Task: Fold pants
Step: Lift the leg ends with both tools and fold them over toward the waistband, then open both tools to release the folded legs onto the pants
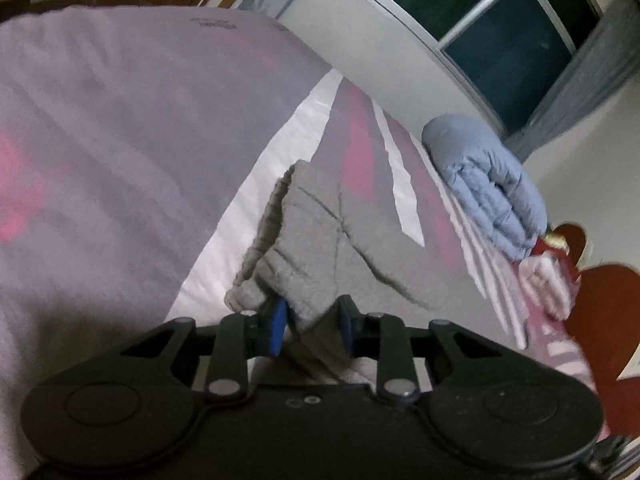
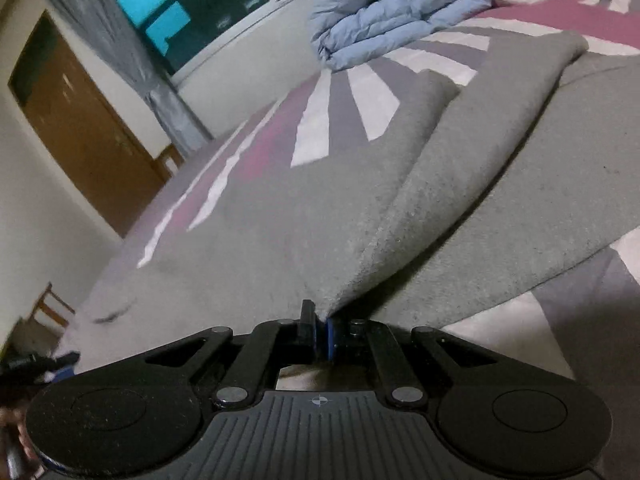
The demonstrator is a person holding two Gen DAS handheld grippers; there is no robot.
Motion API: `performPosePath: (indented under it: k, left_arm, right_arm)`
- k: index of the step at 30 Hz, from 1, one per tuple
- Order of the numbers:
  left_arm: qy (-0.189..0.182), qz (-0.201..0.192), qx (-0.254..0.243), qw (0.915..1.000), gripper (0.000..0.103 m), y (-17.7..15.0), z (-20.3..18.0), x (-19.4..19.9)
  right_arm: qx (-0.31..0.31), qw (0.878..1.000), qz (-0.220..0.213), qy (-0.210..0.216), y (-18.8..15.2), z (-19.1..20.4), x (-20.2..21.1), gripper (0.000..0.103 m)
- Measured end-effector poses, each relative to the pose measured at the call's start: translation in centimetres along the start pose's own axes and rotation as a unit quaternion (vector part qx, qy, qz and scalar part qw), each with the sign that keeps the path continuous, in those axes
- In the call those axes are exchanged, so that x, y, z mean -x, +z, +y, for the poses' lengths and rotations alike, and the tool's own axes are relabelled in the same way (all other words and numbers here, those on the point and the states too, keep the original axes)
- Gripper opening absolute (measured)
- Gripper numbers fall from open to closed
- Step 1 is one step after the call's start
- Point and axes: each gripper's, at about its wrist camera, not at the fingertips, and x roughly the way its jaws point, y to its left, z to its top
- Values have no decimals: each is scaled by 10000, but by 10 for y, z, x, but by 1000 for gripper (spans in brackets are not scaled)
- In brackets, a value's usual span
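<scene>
Grey fleece pants [image 1: 320, 232] lie on a bed with a grey, white and pink patterned cover [image 1: 120, 128]. In the left wrist view my left gripper [image 1: 314, 326] is shut on a thick bunch of the pants' ribbed edge, the cloth filling the gap between its blue pads. The right wrist view shows the same pants [image 2: 320, 208] pulled up into a ridge that runs away from my right gripper [image 2: 320, 330], which is shut tight on a thin corner of the fabric. A second layer of the pants spreads flat to the right.
A folded light blue duvet [image 1: 488, 188] and a pink blanket [image 1: 548, 284] sit at the bed's far side, under a dark window [image 1: 512, 40]. A brown wooden door [image 2: 80, 128] and a grey curtain [image 2: 132, 52] stand beyond the bed.
</scene>
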Motion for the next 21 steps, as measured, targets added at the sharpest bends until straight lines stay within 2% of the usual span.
performPosePath:
  k: [1, 2, 3, 4, 5, 7, 8, 9, 11, 13, 15, 17, 19, 21]
  left_arm:
    - [89, -2, -110, 9999, 24, 0, -2, 0]
    - [258, -14, -173, 9995, 38, 0, -6, 1]
    - [534, -50, -218, 9983, 64, 1, -12, 4]
    - [803, -164, -328, 9961, 70, -1, -16, 10]
    - [1028, -324, -537, 9927, 71, -5, -24, 19]
    - [1271, -503, -951, 9860, 74, -14, -46, 32]
    - [1317, -563, -1119, 9833, 76, -21, -59, 35]
    - [1361, -621, -1244, 9809, 80, -27, -70, 36]
    - [1461, -645, -1441, 9766, 86, -41, -96, 27]
    - [1601, -635, -1496, 9736, 86, -54, -117, 13]
    - [1877, -641, -1698, 9653, 88, -68, -139, -4]
    - [2128, -485, -1879, 9576, 89, -81, -151, -25]
    - [2205, -264, -1754, 9591, 89, -93, -150, -43]
    - [2053, -344, -1320, 9691, 93, -97, -137, -45]
  right_arm:
    - [32, 10000, -30, 21, 0, 0, 3, 6]
    - [30, 10000, 13, -34, 0, -2, 4, 6]
    - [-11, 9999, 120, -59, 1, -5, 4, 7]
    - [-38, 9998, 213, -46, 5, -7, 6, 10]
    - [-48, 9999, 122, -100, 7, -11, 16, 16]
    - [73, 9985, -372, -396, 22, -12, 40, 55]
    - [116, 9970, -610, -461, 26, -16, 53, 60]
    - [129, 9958, -754, -503, 31, -21, 61, 61]
    - [126, 9956, -742, -553, 45, -31, 63, 61]
    - [-26, 9953, -705, -657, 58, -41, 59, 60]
    - [-122, 9943, -684, -815, 69, -50, 57, 60]
    - [65, 9932, -694, -933, 80, -46, 52, 60]
    - [302, 9908, -630, -1156, 90, -42, 41, 60]
    - [436, 9875, -484, -1434, 109, -30, 11, 60]
